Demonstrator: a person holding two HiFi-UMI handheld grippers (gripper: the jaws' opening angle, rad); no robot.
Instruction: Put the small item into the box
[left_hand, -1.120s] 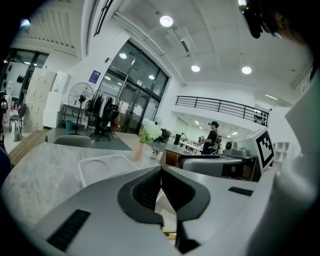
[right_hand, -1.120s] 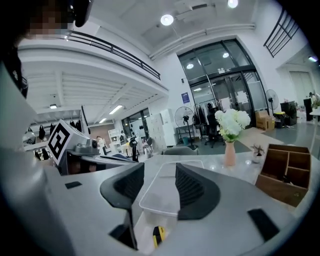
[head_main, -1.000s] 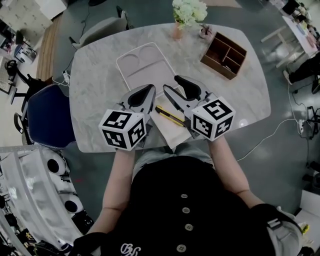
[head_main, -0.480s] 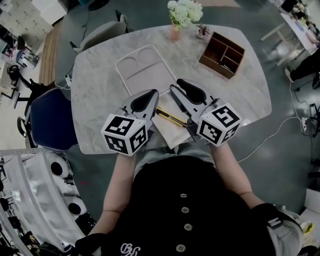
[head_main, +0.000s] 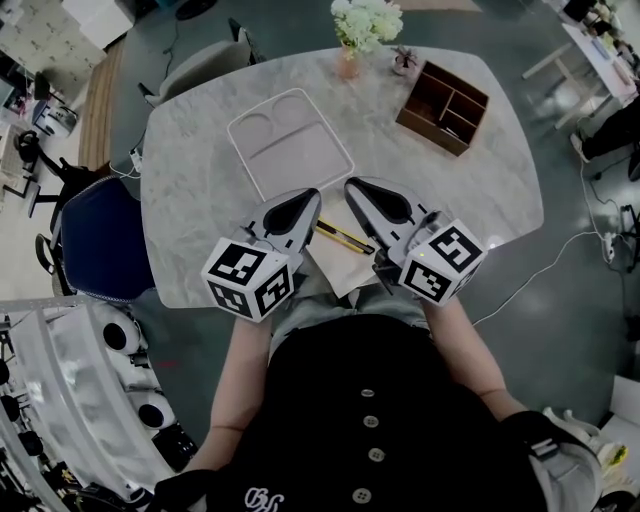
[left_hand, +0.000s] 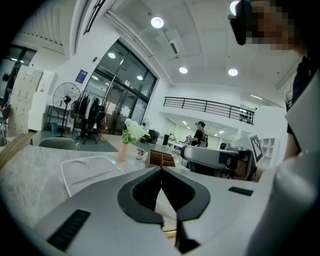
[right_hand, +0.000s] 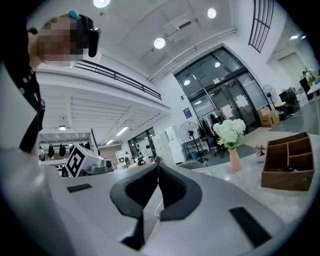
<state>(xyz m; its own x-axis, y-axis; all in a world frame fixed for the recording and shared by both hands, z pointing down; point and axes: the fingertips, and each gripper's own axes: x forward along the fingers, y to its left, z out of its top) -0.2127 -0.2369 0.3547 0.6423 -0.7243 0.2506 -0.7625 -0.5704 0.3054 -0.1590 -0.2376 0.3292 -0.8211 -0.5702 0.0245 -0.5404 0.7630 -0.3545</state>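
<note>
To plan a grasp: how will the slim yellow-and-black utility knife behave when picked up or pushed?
The slim yellow-and-black utility knife looks stiff and, being thin, probably light. It lies flat, so rolling seems unlikely. It seems to rest on the white paper sheet, so it may slide if pushed.

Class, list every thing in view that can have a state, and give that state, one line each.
left gripper: shut, nothing between its jaws.
right gripper: shut, jaws have just been closing, nothing between them.
utility knife: lying flat on the white sheet, not held.
wooden box: upright, open-topped.
white tray: flat, empty.
vase: upright, holding flowers.
</note>
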